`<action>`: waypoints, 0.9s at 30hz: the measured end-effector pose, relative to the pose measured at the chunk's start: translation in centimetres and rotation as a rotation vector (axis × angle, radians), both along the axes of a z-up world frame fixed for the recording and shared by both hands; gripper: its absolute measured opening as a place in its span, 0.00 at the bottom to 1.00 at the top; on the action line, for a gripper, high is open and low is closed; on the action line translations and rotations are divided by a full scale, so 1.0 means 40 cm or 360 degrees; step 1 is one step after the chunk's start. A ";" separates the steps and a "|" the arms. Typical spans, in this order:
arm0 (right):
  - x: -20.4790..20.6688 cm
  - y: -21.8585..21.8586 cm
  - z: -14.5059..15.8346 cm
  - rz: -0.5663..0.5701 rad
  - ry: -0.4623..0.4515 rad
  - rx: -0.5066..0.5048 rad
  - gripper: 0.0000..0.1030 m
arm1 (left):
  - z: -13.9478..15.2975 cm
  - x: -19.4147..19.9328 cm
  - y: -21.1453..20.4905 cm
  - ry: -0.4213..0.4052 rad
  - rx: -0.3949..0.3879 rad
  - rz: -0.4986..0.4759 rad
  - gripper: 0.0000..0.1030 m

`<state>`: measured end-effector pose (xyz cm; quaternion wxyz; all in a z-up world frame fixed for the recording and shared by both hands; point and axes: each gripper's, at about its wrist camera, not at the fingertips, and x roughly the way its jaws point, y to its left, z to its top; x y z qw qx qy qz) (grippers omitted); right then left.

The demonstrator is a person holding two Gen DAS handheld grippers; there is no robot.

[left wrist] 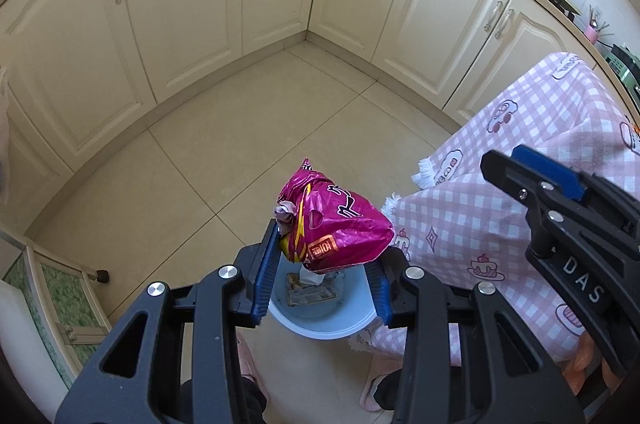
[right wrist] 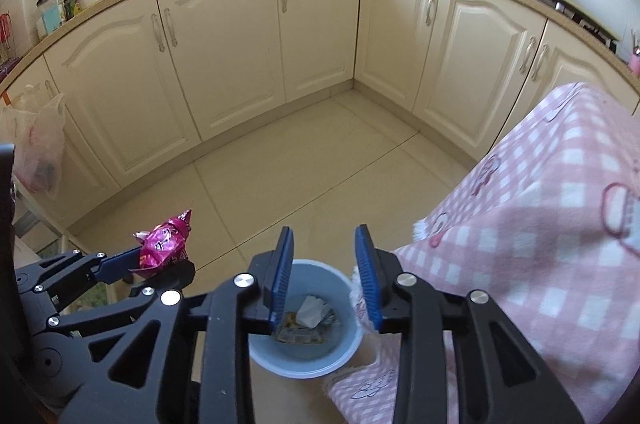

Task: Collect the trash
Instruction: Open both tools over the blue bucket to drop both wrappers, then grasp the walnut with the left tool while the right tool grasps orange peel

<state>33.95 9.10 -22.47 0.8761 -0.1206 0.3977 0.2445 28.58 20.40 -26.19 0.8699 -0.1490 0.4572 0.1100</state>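
A: Magenta foil bag (left wrist: 336, 224), crumpled, clamped between the left gripper (left wrist: 324, 264) pads, hanging above the blue bin (left wrist: 320, 324).
B: Right gripper (right wrist: 326, 280)?
A: Jaws parted, nothing between them, directly over the same bin (right wrist: 306, 352). White wad (right wrist: 312, 310) and paper scraps lie at the bottom.
B: Bin location?
A: On tile floor (right wrist: 300, 164), touching the pink checked cloth (right wrist: 540, 244).

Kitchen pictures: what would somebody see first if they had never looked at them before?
The shiny pink bag, clamped in the left gripper right above the pale blue bin on the floor. Next, the pink checked cloth draped beside the bin. The right gripper hangs open and empty over the bin, where paper scraps lie.
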 end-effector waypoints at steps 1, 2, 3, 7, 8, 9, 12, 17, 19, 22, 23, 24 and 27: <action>-0.003 -0.005 0.010 -0.0008 -0.0035 0.0001 0.34 | 0.005 0.004 -0.005 -0.0004 0.0005 -0.0011 0.37; -0.006 -0.009 0.017 -0.0016 -0.0062 -0.0003 0.36 | 0.010 0.008 -0.009 -0.0010 0.0009 -0.0017 0.37; -0.009 -0.014 0.028 -0.0023 -0.0096 -0.0006 0.37 | 0.016 0.012 -0.014 -0.0018 0.0012 -0.0024 0.37; -0.017 -0.043 0.067 -0.0056 -0.0192 0.0014 0.39 | 0.045 0.024 -0.030 -0.0052 0.0026 -0.0049 0.38; -0.018 -0.051 0.076 -0.0067 -0.0212 0.0020 0.40 | 0.055 0.025 -0.033 -0.0067 0.0029 -0.0056 0.38; -0.020 -0.057 0.087 -0.0076 -0.0230 0.0027 0.40 | 0.065 0.025 -0.036 -0.0080 0.0030 -0.0059 0.43; -0.026 -0.078 0.121 -0.0093 -0.0264 0.0064 0.41 | 0.096 0.017 -0.043 -0.0129 0.0041 -0.0056 0.62; -0.044 -0.114 0.183 -0.0116 -0.0318 0.0115 0.41 | 0.149 -0.008 -0.058 -0.0185 0.0079 -0.0049 0.70; -0.061 -0.130 0.211 -0.0126 -0.0343 0.0138 0.41 | 0.176 -0.027 -0.065 -0.0217 0.0084 -0.0044 0.70; -0.085 -0.159 0.256 -0.0144 -0.0383 0.0169 0.41 | 0.224 -0.053 -0.084 -0.0272 0.0105 -0.0055 0.71; -0.094 -0.170 0.271 -0.0154 -0.0395 0.0179 0.41 | 0.245 -0.062 -0.096 -0.0294 0.0117 -0.0064 0.72; -0.105 -0.190 0.290 -0.0171 -0.0416 0.0188 0.42 | 0.262 -0.071 -0.107 -0.0316 0.0126 -0.0074 0.72; -0.137 -0.243 0.328 -0.0220 -0.0455 0.0206 0.44 | 0.308 -0.088 -0.147 -0.0377 0.0136 -0.0112 0.72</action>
